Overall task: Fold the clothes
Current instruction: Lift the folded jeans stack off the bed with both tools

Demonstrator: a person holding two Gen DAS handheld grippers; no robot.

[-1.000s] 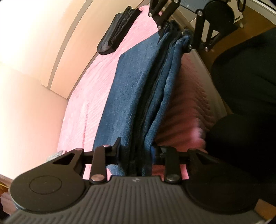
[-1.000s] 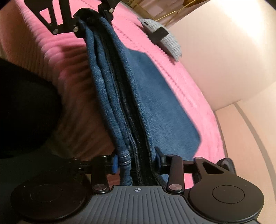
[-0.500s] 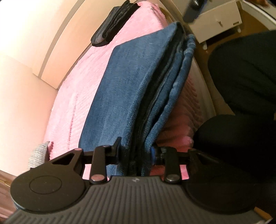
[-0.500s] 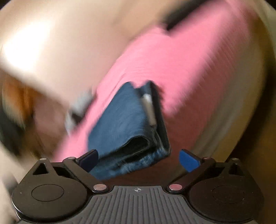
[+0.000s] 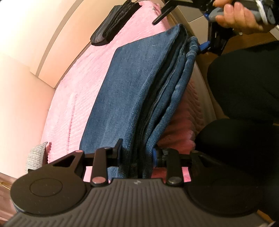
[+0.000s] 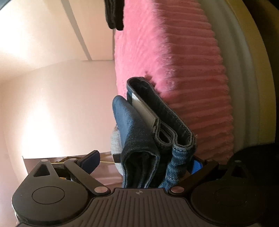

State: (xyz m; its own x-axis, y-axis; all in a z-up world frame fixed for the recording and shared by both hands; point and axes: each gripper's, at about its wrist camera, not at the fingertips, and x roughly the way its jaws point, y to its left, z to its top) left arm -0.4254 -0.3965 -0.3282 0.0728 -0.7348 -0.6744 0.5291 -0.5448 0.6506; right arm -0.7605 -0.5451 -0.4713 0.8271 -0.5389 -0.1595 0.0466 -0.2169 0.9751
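Folded blue jeans lie lengthwise on a pink ribbed blanket, near the bed's edge. My left gripper is shut on their near end, the stacked denim layers pinched between its pads. My right gripper, held by a hand, straddles the far end. In the right wrist view the jeans' folded end sits between the wide jaws of the right gripper, which are closing. Its left pad stands clear of the cloth; the right pad is close against the denim.
A dark folded garment lies at the far end of the bed by the wall. A grey pillow sits at the near left. The person's dark trousers fill the right, beside the bed's white edge.
My right gripper let go of the jeans' far end, opened wide, swung away and came back around that end. The far end dropped onto the blanket. My left gripper kept its hold.
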